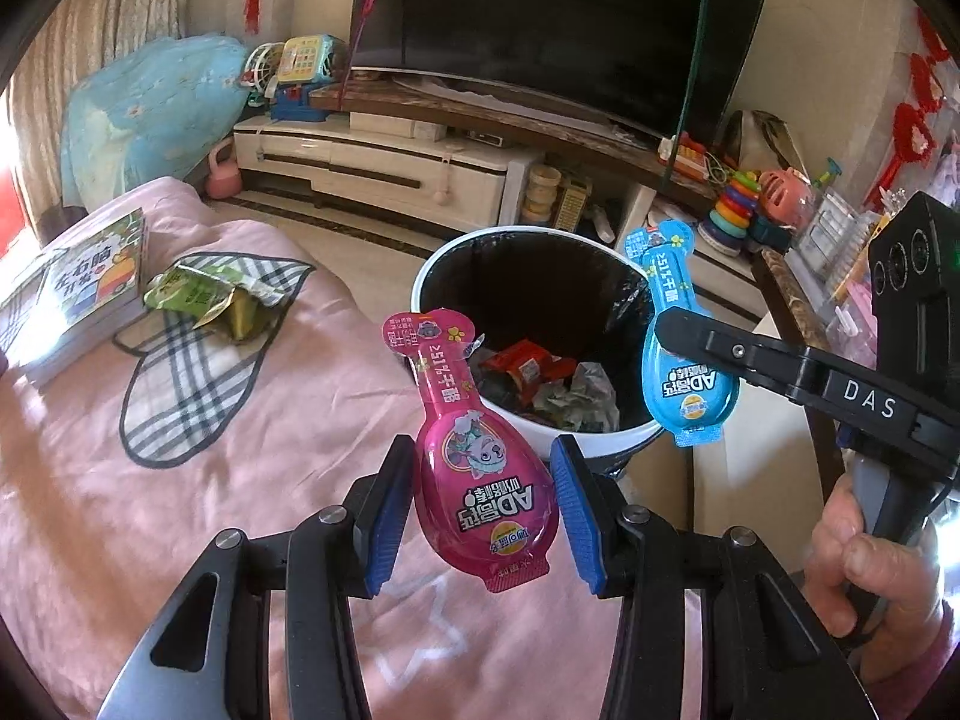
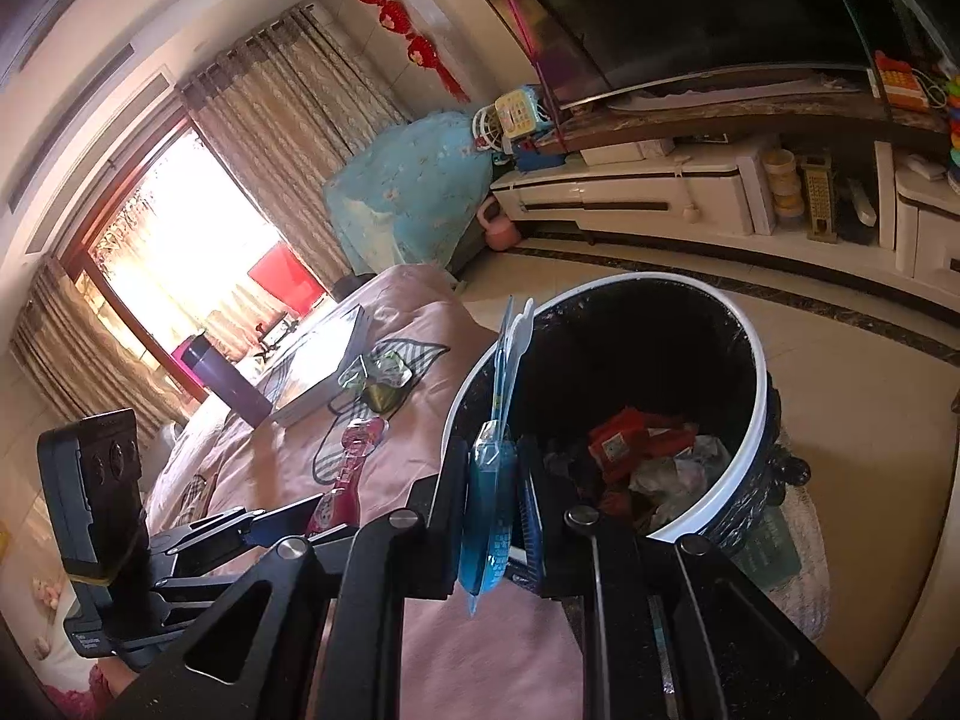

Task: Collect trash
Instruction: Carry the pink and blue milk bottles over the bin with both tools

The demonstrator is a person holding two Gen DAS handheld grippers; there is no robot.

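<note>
Left tongs (image 1: 483,504) clamp pink packet (image 1: 474,456); right tongs (image 2: 495,516) clamp blue packet (image 2: 489,498); bin (image 1: 576,438) holds wrappers (image 1: 540,378).

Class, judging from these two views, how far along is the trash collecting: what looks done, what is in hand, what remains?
Done: the bin already holds red and crumpled wrappers. In hand: the left gripper grips a pink packet, the right gripper a blue packet, both near the bin, neither dropped. Left: green wrappers on the pink cover.

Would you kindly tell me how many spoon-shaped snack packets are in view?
2. The pink packet is clamped in the left tool; the blue packet is clamped in the right tool, beside the bin. Others may be hidden inside.
</note>
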